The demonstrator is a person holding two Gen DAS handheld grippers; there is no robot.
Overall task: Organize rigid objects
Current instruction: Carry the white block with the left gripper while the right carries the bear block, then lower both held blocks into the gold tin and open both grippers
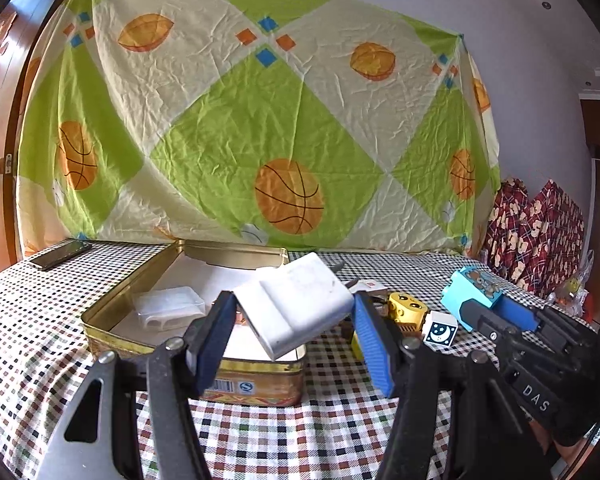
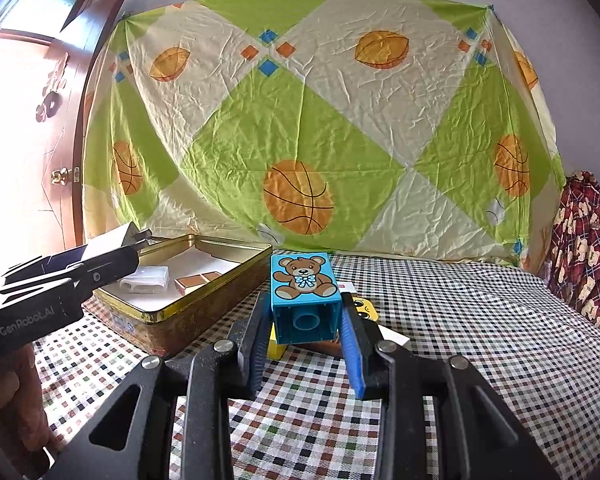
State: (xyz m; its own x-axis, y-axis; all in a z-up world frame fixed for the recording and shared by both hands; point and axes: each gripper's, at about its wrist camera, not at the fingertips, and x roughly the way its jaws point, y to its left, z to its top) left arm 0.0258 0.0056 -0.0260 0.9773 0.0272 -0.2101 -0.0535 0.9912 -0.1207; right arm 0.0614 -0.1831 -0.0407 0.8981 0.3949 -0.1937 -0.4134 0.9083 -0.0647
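Observation:
My left gripper (image 1: 294, 312) is shut on a white charger plug (image 1: 296, 304) and holds it tilted above the near right corner of a gold tin box (image 1: 104, 312). The tin holds a clear plastic case (image 1: 168, 306) and a small brown box (image 2: 198, 280). My right gripper (image 2: 304, 320) is shut on a blue teddy-bear block (image 2: 304, 296), held above the checkered tablecloth right of the tin (image 2: 172, 320). The left gripper with the charger (image 2: 112, 240) shows at the left of the right wrist view. The right gripper with the blue block (image 1: 474, 292) shows at the right of the left wrist view.
A yellow face block (image 1: 406, 308) and a white moon block (image 1: 440, 330) lie on the cloth right of the tin. A black phone (image 1: 60, 254) lies at the far left. A basketball-print sheet (image 1: 260, 120) hangs behind. Red patterned fabric (image 2: 588, 248) lies at the far right.

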